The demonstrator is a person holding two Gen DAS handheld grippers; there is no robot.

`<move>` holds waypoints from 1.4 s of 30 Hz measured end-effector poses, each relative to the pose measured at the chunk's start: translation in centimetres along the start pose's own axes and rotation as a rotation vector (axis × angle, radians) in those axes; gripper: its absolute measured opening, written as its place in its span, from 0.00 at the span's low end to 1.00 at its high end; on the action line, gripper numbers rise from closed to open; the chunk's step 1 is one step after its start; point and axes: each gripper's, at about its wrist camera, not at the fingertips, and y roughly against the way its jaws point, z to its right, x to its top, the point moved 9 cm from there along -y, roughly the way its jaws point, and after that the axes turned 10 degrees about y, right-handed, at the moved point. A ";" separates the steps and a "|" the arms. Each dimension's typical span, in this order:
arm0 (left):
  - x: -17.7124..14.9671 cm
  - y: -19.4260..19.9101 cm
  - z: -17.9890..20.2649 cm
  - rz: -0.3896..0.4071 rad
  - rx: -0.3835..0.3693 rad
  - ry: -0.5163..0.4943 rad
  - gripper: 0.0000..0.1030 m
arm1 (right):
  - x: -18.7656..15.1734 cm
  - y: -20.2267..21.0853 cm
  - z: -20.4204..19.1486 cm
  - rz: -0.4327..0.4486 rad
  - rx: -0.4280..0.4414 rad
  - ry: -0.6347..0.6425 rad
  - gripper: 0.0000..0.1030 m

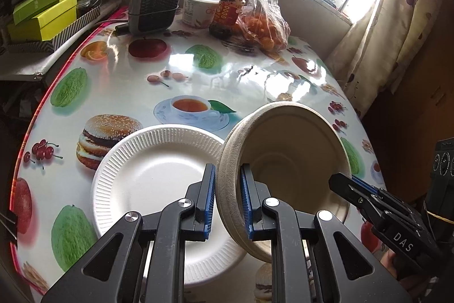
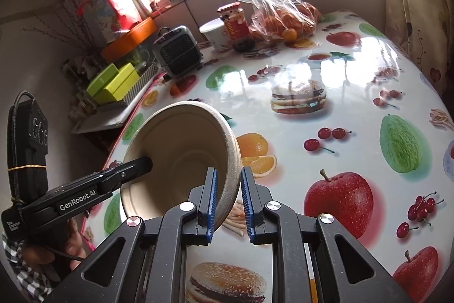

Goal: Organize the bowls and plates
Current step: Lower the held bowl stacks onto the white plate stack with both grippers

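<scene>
both grippers are clamped on the same bowl [image 1: 292, 158], one on each side of its rim. left gripper [image 1: 226, 201] has one finger outside the wall and one inside; right gripper [image 2: 229, 203] does the same on the opposite edge. bowl is tilted, mouth toward the cameras, held above the table [image 1: 136, 76], not resting on it. it looks like more than one bowl nested, judging by the doubled rim, but i can't tell for sure.

progress: mid-task, i'd say. white plate [image 1: 159, 189] lies flat on the table just beside and partly under the bowl. no other loose plates or bowls in view. likely left: set the bowl down, on the plate or next to it.

readable text: "genrobot.ai" on the left gripper's body in the right wrist view, "das" on the right gripper's body in the left wrist view. jar [image 1: 230, 8] and tub [image 1: 198, 8] labels at the back are too small to read.
</scene>
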 end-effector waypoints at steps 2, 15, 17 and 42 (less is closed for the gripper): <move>0.1 0.2 -0.4 0.006 0.004 0.009 0.17 | 0.2 -0.3 -0.5 -0.003 0.005 0.009 0.16; 1.2 1.4 -4.2 0.038 0.043 0.060 0.17 | 0.9 -2.7 -3.5 -0.039 0.064 0.044 0.17; 1.3 1.5 -4.7 0.040 0.049 0.067 0.17 | 0.9 -3.1 -4.0 -0.045 0.069 0.050 0.17; 1.0 1.6 -8.9 0.032 0.093 0.135 0.17 | 1.2 -6.4 -7.2 -0.100 0.099 0.106 0.17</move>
